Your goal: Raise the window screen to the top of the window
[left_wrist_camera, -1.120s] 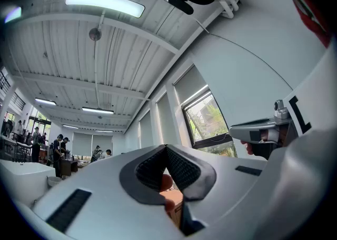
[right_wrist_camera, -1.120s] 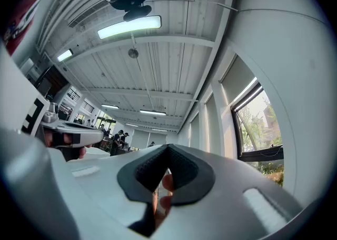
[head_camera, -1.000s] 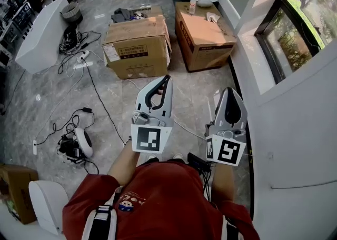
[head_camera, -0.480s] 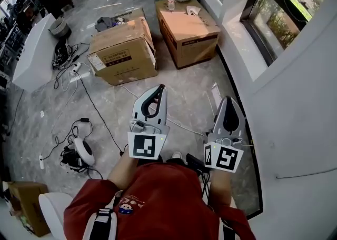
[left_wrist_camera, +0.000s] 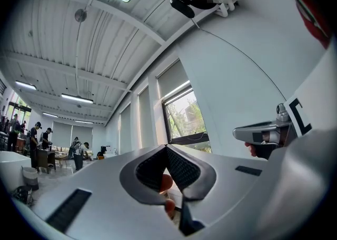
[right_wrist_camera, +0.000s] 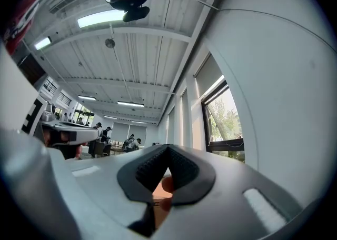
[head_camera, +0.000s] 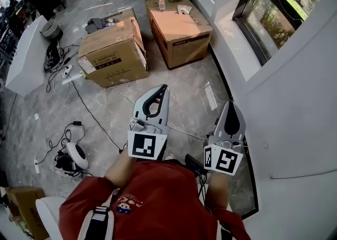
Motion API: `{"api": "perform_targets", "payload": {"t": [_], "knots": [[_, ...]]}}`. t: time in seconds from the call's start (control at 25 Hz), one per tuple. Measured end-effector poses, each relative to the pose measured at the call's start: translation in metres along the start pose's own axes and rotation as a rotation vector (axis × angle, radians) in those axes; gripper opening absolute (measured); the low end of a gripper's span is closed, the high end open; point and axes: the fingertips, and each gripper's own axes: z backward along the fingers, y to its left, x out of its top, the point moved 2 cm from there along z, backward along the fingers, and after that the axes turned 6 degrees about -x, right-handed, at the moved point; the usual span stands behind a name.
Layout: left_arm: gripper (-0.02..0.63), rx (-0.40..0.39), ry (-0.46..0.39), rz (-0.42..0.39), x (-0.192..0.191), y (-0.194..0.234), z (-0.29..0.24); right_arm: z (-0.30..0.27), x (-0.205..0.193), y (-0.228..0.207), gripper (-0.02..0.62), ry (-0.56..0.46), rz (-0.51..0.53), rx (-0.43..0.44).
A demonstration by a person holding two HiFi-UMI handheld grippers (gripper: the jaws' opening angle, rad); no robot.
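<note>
A person in a red shirt (head_camera: 152, 197) is standing on a grey marbled tile floor (head_camera: 179, 102) beside a curved white wall (head_camera: 300, 91) and is holding both tools out in front of the body. The light-grey left gripper (head_camera: 164, 87) is pointing forward over the floor with its jaws pressed together and nothing between them; its black-and-white marker cube (head_camera: 146, 145) is facing the head camera. The light-grey right gripper (head_camera: 230, 104) is running alongside it, nearer the wall, and its jaws are likewise sitting closed on nothing. Neither tool is touching the window. The black-framed window (head_camera: 274, 18) is lying well ahead and to the right, set into the white wall above a white sill (head_camera: 231, 49). In the left gripper view, the pale grey window screen (left_wrist_camera: 174, 80) is covering the upper part of that window, its lower edge hanging above clear glass through which green trees are showing; the right gripper view is showing the same arrangement. Two brown cardboard boxes are standing on the floor ahead, one (head_camera: 113, 52) to the left and one (head_camera: 179, 31) closer to the window, and loose black cables (head_camera: 79, 110) are trailing across the tiles at the left. People are gathering at desks far back in the room.
</note>
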Motion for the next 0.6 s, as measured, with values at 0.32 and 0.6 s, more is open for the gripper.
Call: {"api": "perform_targets", "payload": {"t": [0.32,0.6], "knots": [[0.006,-0.043,-0.043,0.042,-0.008,0.031,-0.065,-0.060,-0.003,-0.009,0.009,-0.003,0.072,-0.033],[0.006,-0.050,-0.019,0.040,-0.033,0.092,-0.138,-0.152,-0.034,0.006,0.009,0.038,0.106,-0.043]]}}
